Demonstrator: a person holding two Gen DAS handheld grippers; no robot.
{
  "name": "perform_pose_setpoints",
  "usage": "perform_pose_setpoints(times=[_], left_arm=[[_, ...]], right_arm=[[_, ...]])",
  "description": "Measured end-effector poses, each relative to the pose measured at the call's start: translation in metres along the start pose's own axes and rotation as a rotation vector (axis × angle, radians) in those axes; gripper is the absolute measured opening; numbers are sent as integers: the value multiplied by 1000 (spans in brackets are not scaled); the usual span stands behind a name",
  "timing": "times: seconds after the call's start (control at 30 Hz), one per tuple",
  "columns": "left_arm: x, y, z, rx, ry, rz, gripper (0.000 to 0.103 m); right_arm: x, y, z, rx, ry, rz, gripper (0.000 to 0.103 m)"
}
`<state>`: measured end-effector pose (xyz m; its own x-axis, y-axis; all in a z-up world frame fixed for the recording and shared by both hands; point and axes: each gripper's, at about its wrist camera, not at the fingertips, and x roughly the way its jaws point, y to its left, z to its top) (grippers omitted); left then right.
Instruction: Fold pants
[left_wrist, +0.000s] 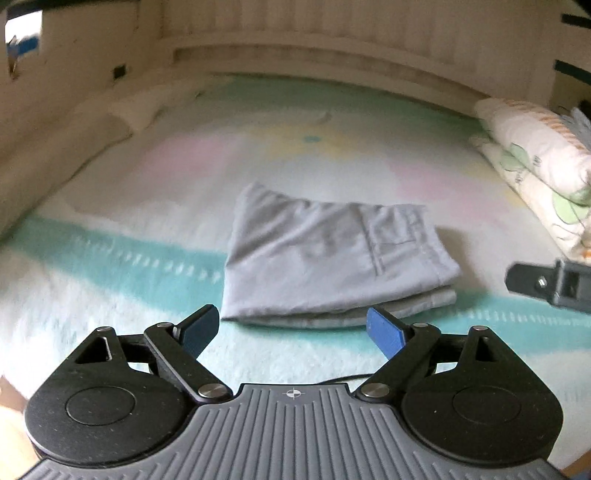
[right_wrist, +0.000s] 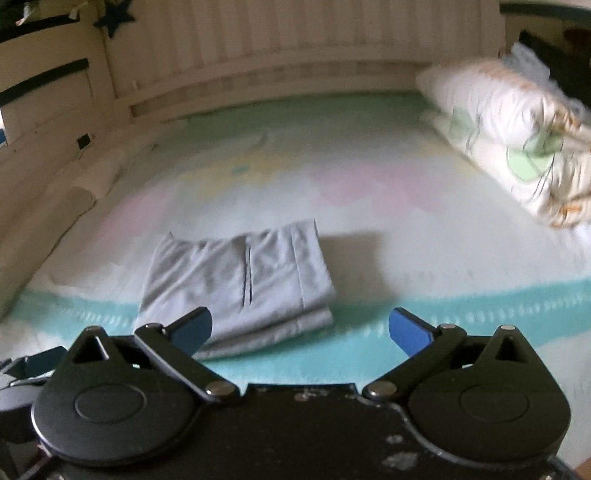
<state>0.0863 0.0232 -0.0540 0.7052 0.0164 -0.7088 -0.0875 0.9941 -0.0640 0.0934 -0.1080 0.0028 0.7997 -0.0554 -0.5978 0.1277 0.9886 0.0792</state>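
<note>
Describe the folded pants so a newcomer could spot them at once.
On the pastel blanket covering the bed, look just beyond the teal stripe. The pants lie there as a flat grey stack, plain and pocket-stitched, unlike the printed white pillows at the right.

Open blanket (left_wrist: 110, 206) all around folded pants (left_wrist: 332, 258) (left, far side, near edge). Blocked on right by stacked pillows (left_wrist: 535, 158); hemmed behind by wooden bed rail (left_wrist: 295, 59).

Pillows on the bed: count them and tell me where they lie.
2: the upper pillow is stacked on the lower pillow, right of the folded pants. Others may lie out of view.
</note>
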Motion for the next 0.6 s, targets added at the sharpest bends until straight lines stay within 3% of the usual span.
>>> perform_pose_setpoints(times=[0.23,0.6], left_arm=[[4,7,-3,5,16,45,87],[10,11,0,9,28,40,87]], right_arm=[[10,7,-7,-34,70,-37,103],[25,7,-10,-19,125,-55,103]])
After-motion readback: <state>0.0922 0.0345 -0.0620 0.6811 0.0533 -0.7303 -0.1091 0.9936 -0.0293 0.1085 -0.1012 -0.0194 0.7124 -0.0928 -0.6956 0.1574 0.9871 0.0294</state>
